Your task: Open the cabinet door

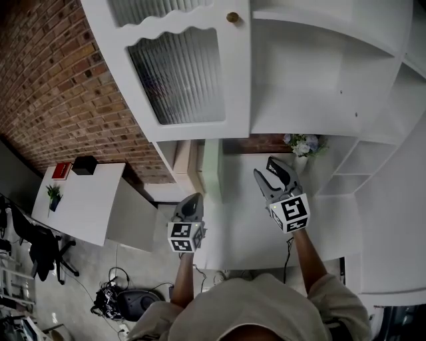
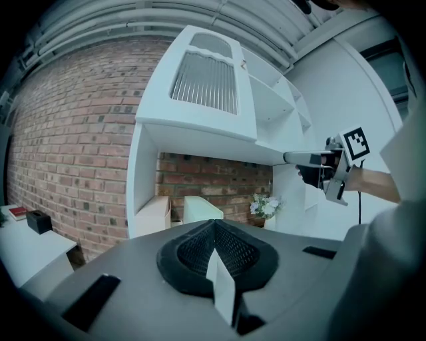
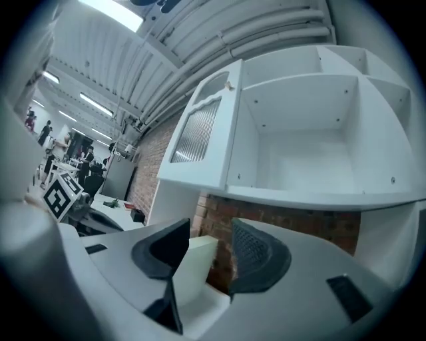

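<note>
Brick wall behind white cabinet | cabinet door stands open: rigid, likely light-swinging, pane probably fragile; grip at brass knob | right tongs wide, empty | left tongs closed, empty

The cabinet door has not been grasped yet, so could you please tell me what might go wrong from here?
The knob is small and sits at the cabinet door's edge; the open right gripper, now below it, could close beside it or slip off.
The flowers stand close to the right gripper and could be knocked over as it moves.
</note>
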`<state>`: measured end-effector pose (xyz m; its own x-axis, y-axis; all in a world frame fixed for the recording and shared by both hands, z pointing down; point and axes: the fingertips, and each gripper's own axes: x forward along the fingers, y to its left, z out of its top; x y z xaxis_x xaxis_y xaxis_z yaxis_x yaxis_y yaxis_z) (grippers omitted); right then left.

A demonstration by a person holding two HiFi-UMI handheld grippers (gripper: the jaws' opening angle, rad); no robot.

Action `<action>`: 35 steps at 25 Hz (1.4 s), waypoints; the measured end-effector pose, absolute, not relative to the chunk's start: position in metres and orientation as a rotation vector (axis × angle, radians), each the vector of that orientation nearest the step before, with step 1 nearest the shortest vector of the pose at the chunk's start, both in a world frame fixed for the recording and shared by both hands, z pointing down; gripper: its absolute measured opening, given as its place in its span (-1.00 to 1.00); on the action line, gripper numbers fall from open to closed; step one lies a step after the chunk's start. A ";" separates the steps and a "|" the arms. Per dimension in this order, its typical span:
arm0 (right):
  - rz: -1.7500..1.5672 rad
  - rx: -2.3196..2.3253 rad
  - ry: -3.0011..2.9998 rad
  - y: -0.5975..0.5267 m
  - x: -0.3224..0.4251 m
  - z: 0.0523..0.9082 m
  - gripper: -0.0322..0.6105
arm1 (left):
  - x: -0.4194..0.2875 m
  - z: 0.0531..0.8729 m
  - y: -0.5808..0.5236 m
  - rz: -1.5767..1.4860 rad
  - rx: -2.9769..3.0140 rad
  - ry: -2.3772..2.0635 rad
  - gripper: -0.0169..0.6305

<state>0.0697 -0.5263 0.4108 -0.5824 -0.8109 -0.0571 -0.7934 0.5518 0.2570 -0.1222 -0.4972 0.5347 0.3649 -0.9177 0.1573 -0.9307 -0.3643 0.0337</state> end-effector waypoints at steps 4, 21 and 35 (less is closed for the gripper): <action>-0.498 1.393 -2.728 -0.531 0.058 0.375 -0.25 | -0.124 0.532 -0.496 0.159 2.507 -1.691 -0.87; -0.523 1.293 -2.748 -0.583 0.026 0.335 -0.34 | -0.147 0.535 -0.491 0.148 2.482 -1.717 -0.87; -0.478 1.222 -2.820 -0.591 0.022 0.334 -0.28 | -0.153 0.538 -0.493 0.151 2.477 -1.715 -0.87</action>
<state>0.0220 -0.5908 0.3340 -0.6909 -0.7171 -0.0923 -0.7074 0.6441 0.2911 -0.1534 -0.4934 0.5376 0.3511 -0.9238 0.1529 -0.9363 -0.3482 0.0464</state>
